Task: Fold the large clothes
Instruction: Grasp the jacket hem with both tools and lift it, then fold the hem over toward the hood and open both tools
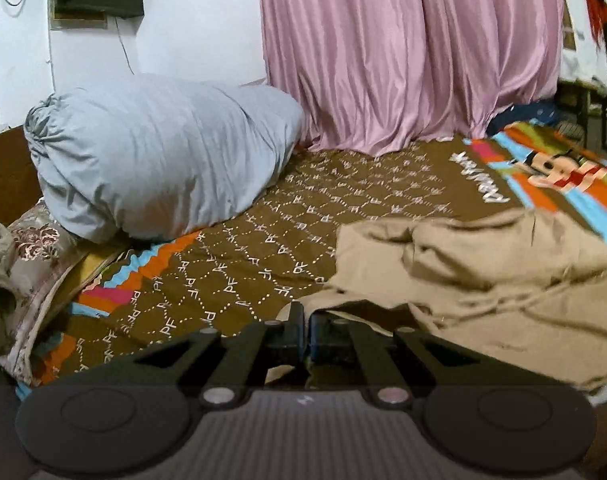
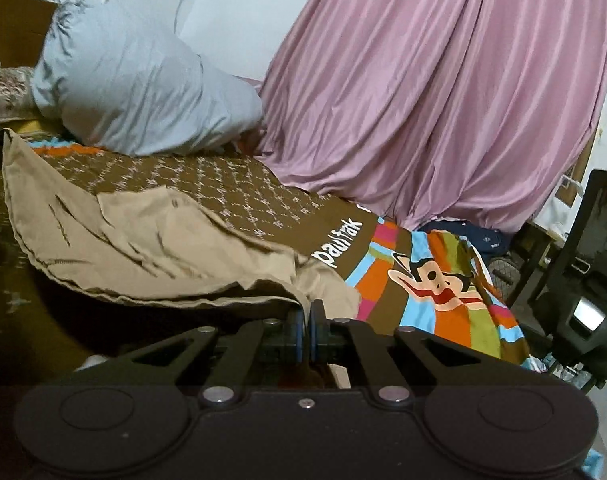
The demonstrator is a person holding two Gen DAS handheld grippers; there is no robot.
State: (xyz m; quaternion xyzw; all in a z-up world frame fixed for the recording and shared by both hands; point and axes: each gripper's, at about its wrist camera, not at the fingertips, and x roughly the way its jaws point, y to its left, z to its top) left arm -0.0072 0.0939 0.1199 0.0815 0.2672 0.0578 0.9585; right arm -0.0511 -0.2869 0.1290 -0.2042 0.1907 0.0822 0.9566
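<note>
Left gripper (image 1: pixel 306 330): fingers together, clamped on an edge of the tan garment (image 1: pixel 483 280), bottom centre of the left wrist view. The cloth spreads from there to the lower right of the frame, rumpled, lying on the bed.

Right gripper (image 2: pixel 306 326): fingers together, pinching another edge of the tan garment (image 2: pixel 143 240) at bottom centre of the right wrist view. From the pinch the fabric runs up and left across the frame, part lifted, with a loose fold hanging over shadow at lower left.

The bedsheet (image 1: pixel 263 248) is brown with a dotted lattice print and has a striped cartoon panel (image 2: pixel 435 280) at centre right of the right view.

A pale blue bundle (image 1: pixel 159 156) sits upper left on the bed, touching the pink curtain (image 1: pixel 403 52) that fills upper centre. A floral pillow (image 1: pixel 43 248) is at the left edge, under the bundle.
</note>
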